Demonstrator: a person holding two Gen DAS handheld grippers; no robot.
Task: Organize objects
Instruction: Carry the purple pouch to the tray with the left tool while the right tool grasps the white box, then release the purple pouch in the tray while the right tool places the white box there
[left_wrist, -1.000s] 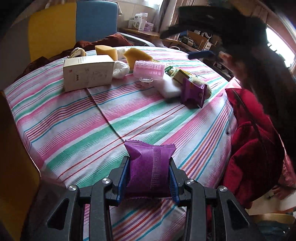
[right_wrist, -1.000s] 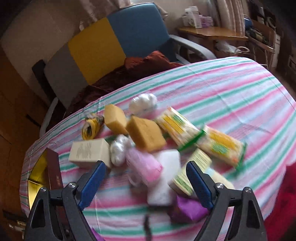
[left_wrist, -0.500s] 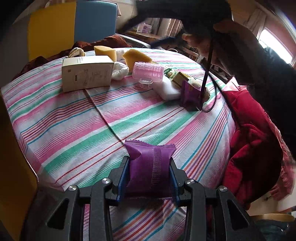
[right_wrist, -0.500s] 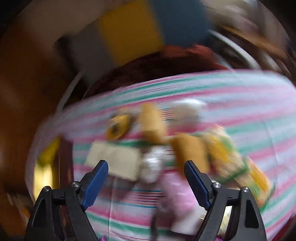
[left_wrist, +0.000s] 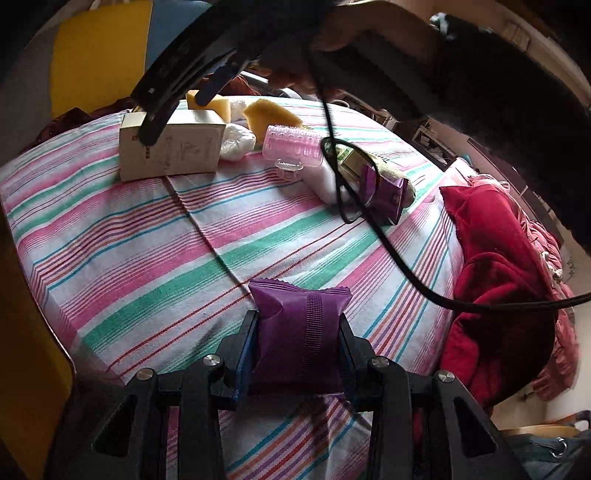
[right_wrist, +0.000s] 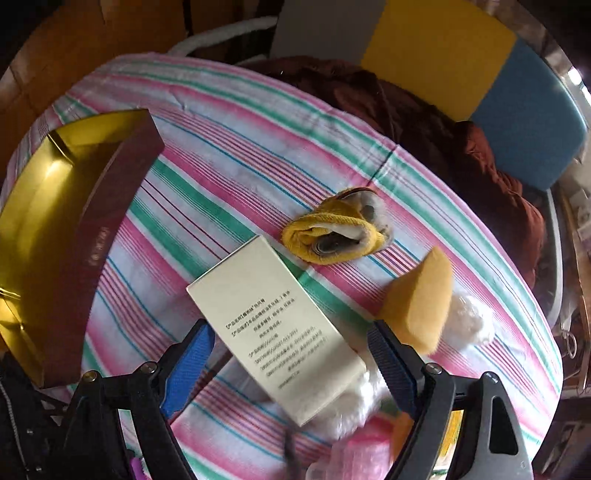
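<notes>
Sorting items on a striped cloth

We clamp our left gripper (left_wrist: 299, 332) on a purple packet (left_wrist: 300, 334) above the cloth (left_wrist: 155, 251). Our right gripper (right_wrist: 291, 354) hangs with jaws apart over a cream box (right_wrist: 275, 332), beside a sponge (right_wrist: 417, 302) and gold tray (right_wrist: 44, 206).

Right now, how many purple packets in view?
2. One purple packet is clamped in the left gripper. The other purple packet stands on the striped cloth near the pile's right end. More may be hidden in the pile.
</notes>
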